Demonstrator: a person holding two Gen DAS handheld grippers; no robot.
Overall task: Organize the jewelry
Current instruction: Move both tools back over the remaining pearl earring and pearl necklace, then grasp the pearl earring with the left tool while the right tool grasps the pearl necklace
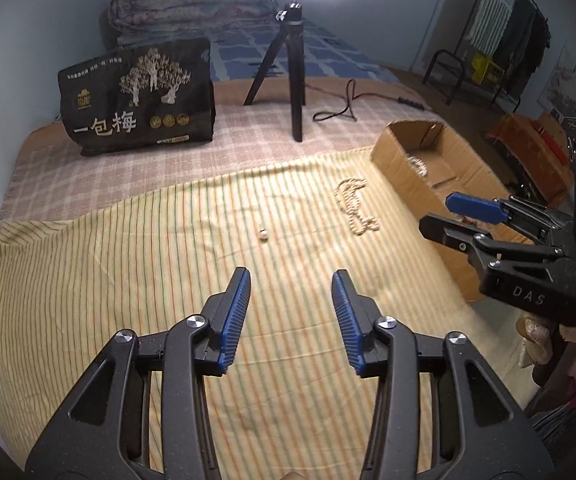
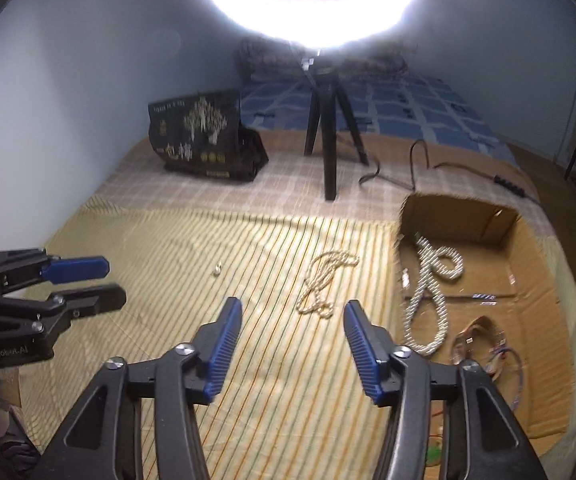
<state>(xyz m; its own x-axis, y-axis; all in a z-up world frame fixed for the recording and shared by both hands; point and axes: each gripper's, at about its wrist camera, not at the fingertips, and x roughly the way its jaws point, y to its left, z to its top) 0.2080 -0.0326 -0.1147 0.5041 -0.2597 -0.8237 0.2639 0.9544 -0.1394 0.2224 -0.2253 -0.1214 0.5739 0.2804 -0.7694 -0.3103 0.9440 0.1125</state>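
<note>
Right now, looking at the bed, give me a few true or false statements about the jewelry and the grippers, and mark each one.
1. The pearl necklace lies on the striped cloth, outside the cardboard box. True.
2. The left gripper holds the small bead. False: its jaws are empty and the bead lies loose on the cloth ahead.
3. A silver chain lies inside the box. True.
4. The right gripper is clamped on the necklace. False: nothing is between its jaws.
5. The black bag stands inside the box. False: it stands on the checked blanket.
</note>
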